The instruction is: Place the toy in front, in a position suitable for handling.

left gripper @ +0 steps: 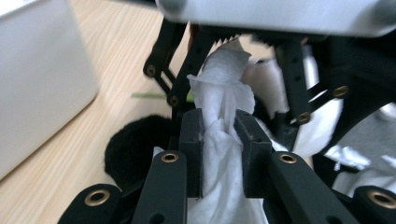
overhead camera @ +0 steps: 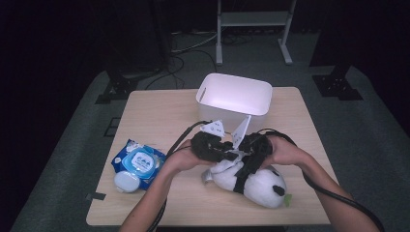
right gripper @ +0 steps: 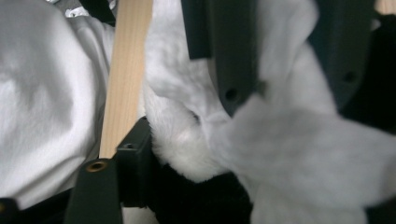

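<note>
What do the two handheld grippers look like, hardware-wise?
Both are black. The left gripper has linkage arms with brass-coloured pivot rivets and blocky rectangular pads. The right gripper is the same build. Each carries a grey three-cornered plate on top and trails a thick black cable. The forearms are bare, with no sleeves.

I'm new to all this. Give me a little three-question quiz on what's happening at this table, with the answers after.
1. True or false: the white bin stands at the far side of the table, beyond the hands.
2. What does the left gripper pinch between its fingers?
A. a wet wipe
B. a green leaf
C. a cable
3. Fill in: the right gripper is pressed into a plush ____.

Key
1. True.
2. A: a white wet wipe is squeezed there; the blue wipes pack lies at the table's left.
3. Panda, a black and white toy lying on its side.
</note>
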### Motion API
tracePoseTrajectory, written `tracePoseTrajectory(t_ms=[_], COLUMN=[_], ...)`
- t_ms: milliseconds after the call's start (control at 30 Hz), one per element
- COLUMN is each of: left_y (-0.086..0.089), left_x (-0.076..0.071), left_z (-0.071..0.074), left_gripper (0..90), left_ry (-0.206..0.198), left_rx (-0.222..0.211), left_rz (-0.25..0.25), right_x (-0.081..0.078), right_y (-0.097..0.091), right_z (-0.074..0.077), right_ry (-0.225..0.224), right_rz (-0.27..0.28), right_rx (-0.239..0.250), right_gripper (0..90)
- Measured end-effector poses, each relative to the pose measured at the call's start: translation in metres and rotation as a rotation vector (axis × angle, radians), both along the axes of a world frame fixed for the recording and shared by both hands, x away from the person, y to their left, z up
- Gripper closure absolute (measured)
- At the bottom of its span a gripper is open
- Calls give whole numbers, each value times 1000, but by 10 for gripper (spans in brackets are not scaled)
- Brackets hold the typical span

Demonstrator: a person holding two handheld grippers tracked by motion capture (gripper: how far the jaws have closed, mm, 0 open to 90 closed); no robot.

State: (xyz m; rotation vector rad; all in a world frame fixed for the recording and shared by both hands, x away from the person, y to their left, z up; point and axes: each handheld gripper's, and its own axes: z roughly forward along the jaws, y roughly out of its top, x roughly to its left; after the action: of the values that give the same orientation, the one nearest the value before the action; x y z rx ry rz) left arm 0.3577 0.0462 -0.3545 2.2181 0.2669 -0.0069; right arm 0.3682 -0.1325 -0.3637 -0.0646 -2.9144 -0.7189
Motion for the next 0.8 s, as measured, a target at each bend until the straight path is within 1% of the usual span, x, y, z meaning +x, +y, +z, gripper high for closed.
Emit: tracePoseTrajectory(t_ms=[33,67,133,167,200,233,333,400,467,667,800], left_y=[0,1,-1,-1,-4,-9,-16,-20,-23,-28,-29], left_x=[1,3,4,4,4,4,5,6,7,10,11], left_z=[-3,-5,-6,-6,-6,-5,-4,-4,-3,-2,-1], left_gripper=[748,749,751,752,752,752,752,752,752,752,751], left_ry=[16,20,14,14,15,8,6,5,4,-3,-9], left_rx=[-12,-16,-23,-23,-23,-15,-7,-5,-3,9,14], left_rz=[10,7,11,11,8,7,3,0,-3,-13,-24], right_x=[2,3,2,2,1,-2,-4,-4,-3,0,1], right_y=[1,2,2,2,1,1,-2,-5,-11,-21,-23], right_z=[-1,-2,-2,-2,-1,0,3,4,3,-1,-2], right_ry=[9,18,31,31,39,31,30,36,47,62,65], right_rz=[-12,-22,-66,-66,-87,-109,-139,-158,-175,-195,-199], right_rx=[-7,-13,-33,-33,-47,-79,-114,-115,-100,-54,-42], right_gripper=[287,255,213,213,195,179,169,166,164,156,155])
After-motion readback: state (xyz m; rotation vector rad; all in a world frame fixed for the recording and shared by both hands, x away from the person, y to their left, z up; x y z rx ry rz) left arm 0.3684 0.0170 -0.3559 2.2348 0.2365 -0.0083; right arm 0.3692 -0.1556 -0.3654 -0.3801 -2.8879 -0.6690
